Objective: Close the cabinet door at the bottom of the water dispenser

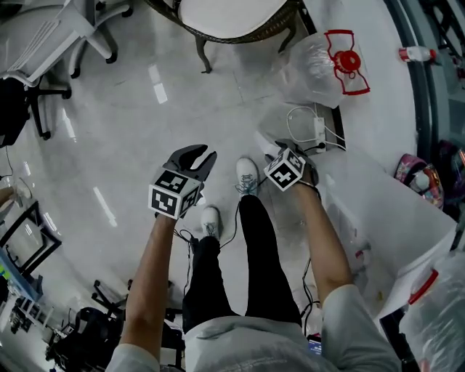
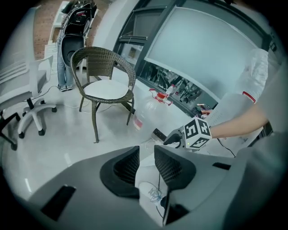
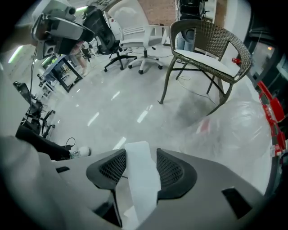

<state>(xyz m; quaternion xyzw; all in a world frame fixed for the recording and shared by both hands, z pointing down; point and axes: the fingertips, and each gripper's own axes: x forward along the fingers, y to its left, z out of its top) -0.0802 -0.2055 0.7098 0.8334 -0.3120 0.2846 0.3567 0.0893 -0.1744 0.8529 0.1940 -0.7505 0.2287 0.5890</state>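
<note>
The white dispenser body (image 1: 385,211) stands at the right in the head view. A narrow white door edge (image 1: 266,143) juts out from it towards my feet. My right gripper (image 1: 280,149) points steeply down over that edge. In the right gripper view the white edge (image 3: 141,179) lies between the jaws of my right gripper (image 3: 140,155), which stand wide; I see no pad pressing on it. My left gripper (image 1: 200,163) hangs left of my shoes with its jaws apart and nothing in them. Through my left gripper (image 2: 146,155) I see floor and a white shoe (image 2: 153,194).
A wicker chair (image 1: 232,18) stands ahead of me. A bagged water jug with a red handle (image 1: 323,65) lies on the floor beside the dispenser, with a power strip and cables (image 1: 316,127) near it. White office chairs (image 1: 65,36) are at the far left.
</note>
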